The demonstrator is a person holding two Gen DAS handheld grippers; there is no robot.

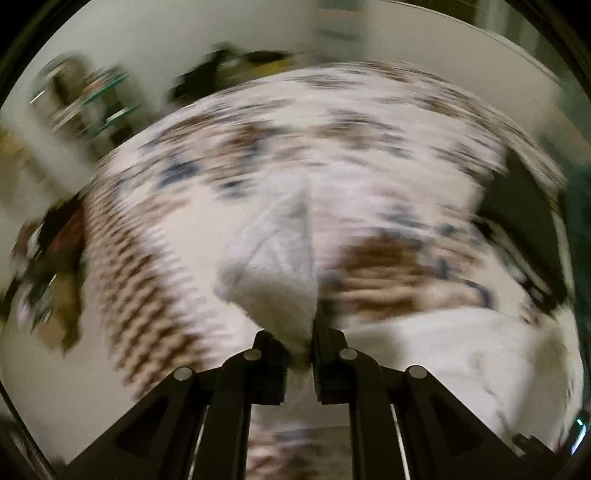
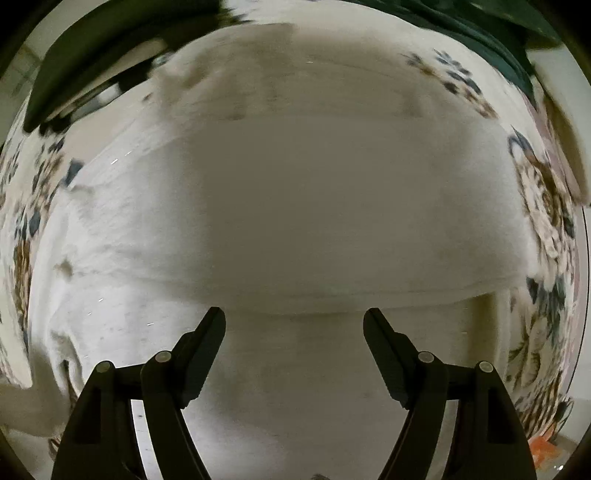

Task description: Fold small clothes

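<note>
**White garment pinched on the left, spread flat under the right**

While the left wrist view is smeared by blur, the floral cloth (image 1: 332,147) still reads as the largest thing there, a pale sheet with brown and blue-grey flowers covering the surface. On it lies the white garment (image 2: 295,206), which fills nearly the whole right wrist view, laid out flat with a fold line running across it. A dark green fabric (image 2: 480,26) sits at the far edge beyond the garment. The left gripper (image 1: 299,339) has its fingers clenched on a bunched corner of the white garment, probably a lifted edge. The right gripper (image 2: 294,321) hangs just over the garment with fingers spread wide, grasping nothing.
</note>
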